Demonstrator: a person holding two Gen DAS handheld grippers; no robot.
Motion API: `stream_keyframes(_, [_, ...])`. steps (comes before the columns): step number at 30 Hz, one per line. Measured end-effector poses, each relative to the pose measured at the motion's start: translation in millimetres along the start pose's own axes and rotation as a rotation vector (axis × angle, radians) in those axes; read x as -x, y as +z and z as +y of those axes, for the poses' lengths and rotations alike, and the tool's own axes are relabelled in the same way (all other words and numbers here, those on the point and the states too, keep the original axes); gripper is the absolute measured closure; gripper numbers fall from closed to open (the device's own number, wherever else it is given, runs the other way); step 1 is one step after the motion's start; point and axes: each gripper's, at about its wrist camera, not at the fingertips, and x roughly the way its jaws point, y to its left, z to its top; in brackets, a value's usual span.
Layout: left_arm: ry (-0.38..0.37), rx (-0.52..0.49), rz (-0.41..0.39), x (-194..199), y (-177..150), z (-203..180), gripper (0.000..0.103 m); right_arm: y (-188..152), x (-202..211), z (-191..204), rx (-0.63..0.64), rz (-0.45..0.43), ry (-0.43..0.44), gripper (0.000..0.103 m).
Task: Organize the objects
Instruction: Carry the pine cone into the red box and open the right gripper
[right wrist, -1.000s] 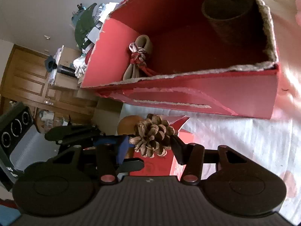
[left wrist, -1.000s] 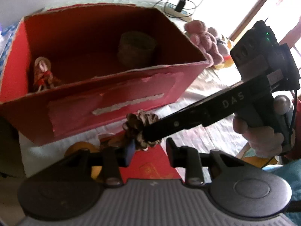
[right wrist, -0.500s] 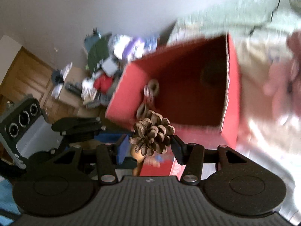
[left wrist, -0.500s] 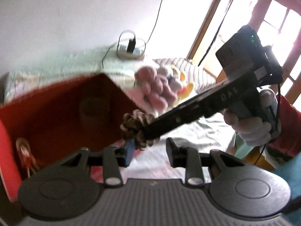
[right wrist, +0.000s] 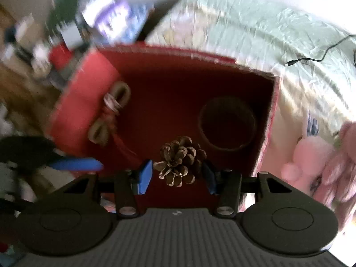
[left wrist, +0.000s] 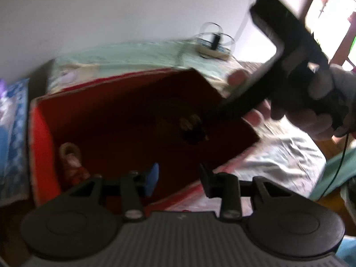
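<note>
My right gripper point(right wrist: 178, 173) hangs over the open red box point(right wrist: 93, 84), its blue-padded fingers point(right wrist: 144, 175) set fairly wide with a pine cone point(right wrist: 181, 163) between them. The cone touches the pad at its 3 o'clock side, while a narrow gap shows at its 9 o'clock side, so I cannot tell whether it is truly clamped or only resting there. Below it, in the right wrist view, the box floor lies in deep shadow. A round woven basket point(right wrist: 227, 129) stands inside the box at about 2 o'clock from the cone, well clear of it. A small doll with a red ribbon point(right wrist: 111, 115) leans against the box's wall at 10 o'clock.

From my left gripper point(left wrist: 178, 174), whose fingers stand open and hold nothing, the same box point(left wrist: 42, 133) fills the middle of the frame. The right gripper's black body point(left wrist: 278, 66) reaches in from 2 o'clock, gripped by a gloved hand point(left wrist: 322, 111), and the pine cone point(left wrist: 191, 126) shows as a dark blur at its tip, above the box interior. The doll point(left wrist: 71, 164) sits at 8 o'clock in the box's near corner. A pink plush toy point(right wrist: 316, 155) lies outside the box on the pale bed cover point(right wrist: 267, 33), at 3 o'clock in the right wrist view. A charger and cable point(left wrist: 211, 42) rest on the cover at 12 o'clock beyond the box.
</note>
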Motion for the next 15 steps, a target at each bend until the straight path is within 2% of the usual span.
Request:
stream_keyframes(4, [0.066, 0.084, -0.015, 8, 0, 25, 0.066, 12, -29, 20, 0.142, 0.118, -0.135, 0.05])
stream_keyframes(6, [0.081, 0.122, -0.015, 12, -2, 36, 0.066, 15, -40, 24, 0.166, 0.164, -0.162, 0.051])
stream_keyframes(8, [0.09, 0.145, -0.02, 15, -4, 43, 0.066, 14, -53, 29, 0.221, 0.218, -0.242, 0.051])
stream_keyframes(11, [0.093, 0.172, -0.025, 17, -6, 51, 0.066, 9, -66, 34, 0.293, 0.29, -0.281, 0.051])
stream_keyframes(15, [0.095, 0.183, -0.026, 13, -7, 58, 0.066, 1, -72, 35, 0.367, 0.34, -0.304, 0.052])
